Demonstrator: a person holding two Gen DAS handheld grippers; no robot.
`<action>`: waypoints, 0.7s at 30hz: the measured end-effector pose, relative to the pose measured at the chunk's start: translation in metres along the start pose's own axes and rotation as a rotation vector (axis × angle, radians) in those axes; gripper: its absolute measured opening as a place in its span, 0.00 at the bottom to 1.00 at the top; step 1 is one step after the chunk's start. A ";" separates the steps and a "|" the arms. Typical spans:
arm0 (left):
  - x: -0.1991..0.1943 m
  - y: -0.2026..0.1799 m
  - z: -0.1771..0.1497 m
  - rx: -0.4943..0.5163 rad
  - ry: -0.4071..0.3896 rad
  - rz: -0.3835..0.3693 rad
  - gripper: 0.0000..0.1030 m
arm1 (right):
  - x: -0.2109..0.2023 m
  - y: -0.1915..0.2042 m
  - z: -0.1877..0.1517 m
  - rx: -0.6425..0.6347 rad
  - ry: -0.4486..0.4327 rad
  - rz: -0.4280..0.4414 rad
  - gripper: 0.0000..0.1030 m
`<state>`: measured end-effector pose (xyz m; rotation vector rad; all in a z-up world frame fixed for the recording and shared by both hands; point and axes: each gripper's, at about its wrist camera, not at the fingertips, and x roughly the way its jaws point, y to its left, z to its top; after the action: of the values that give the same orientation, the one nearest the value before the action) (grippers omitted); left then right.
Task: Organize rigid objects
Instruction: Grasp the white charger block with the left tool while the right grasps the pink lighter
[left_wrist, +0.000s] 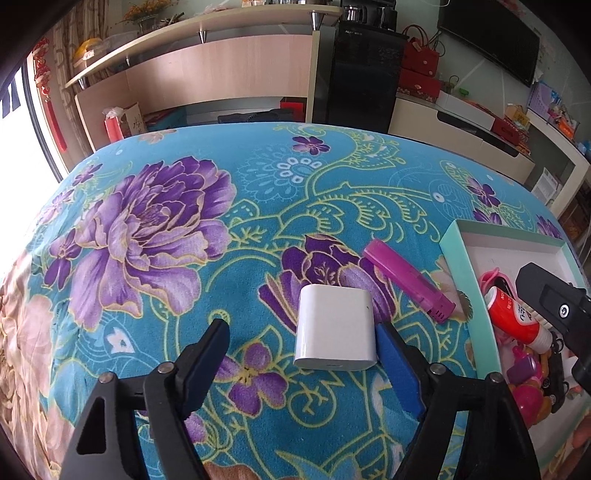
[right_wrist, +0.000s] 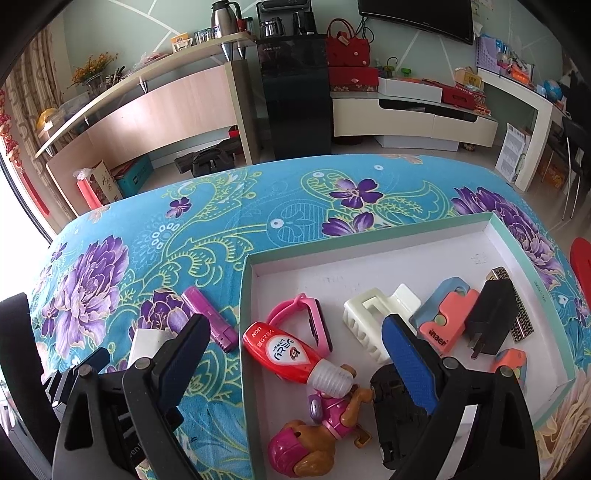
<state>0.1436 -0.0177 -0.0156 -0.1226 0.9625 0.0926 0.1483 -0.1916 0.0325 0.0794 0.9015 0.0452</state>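
Observation:
A white charger block (left_wrist: 335, 328) lies on the floral cloth between the open fingers of my left gripper (left_wrist: 301, 345), touching or nearly touching the right finger. A pink lighter (left_wrist: 408, 282) lies just beyond it to the right. The open box (left_wrist: 464, 280) stands at the right; the right wrist view shows its teal rim (right_wrist: 246, 317). Inside lie a red tube (right_wrist: 286, 350), a pink watch band (right_wrist: 301, 314), a white hair claw (right_wrist: 373, 314), a black plug (right_wrist: 491, 319) and a toy dog (right_wrist: 317, 432). My right gripper (right_wrist: 295, 339) is open and empty above the box's left part.
The blue floral cloth (left_wrist: 184, 229) covers the whole table. A black toy car (right_wrist: 397, 410) and coral cutters (right_wrist: 448, 317) also lie in the box. The left gripper shows at the left of the right wrist view (right_wrist: 44, 376). Shelves and a cabinet stand beyond the table.

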 end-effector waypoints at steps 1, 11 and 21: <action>0.000 0.001 0.000 -0.002 0.001 -0.007 0.76 | 0.000 0.001 0.000 -0.005 0.000 -0.001 0.92; 0.000 0.009 0.002 -0.037 0.011 -0.072 0.56 | -0.002 0.016 -0.004 -0.063 -0.001 -0.009 0.91; 0.001 0.048 0.003 -0.147 0.024 -0.066 0.54 | -0.004 0.038 -0.009 -0.130 0.010 -0.013 0.91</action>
<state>0.1399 0.0304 -0.0176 -0.2910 0.9743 0.1012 0.1383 -0.1541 0.0336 -0.0477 0.9070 0.0916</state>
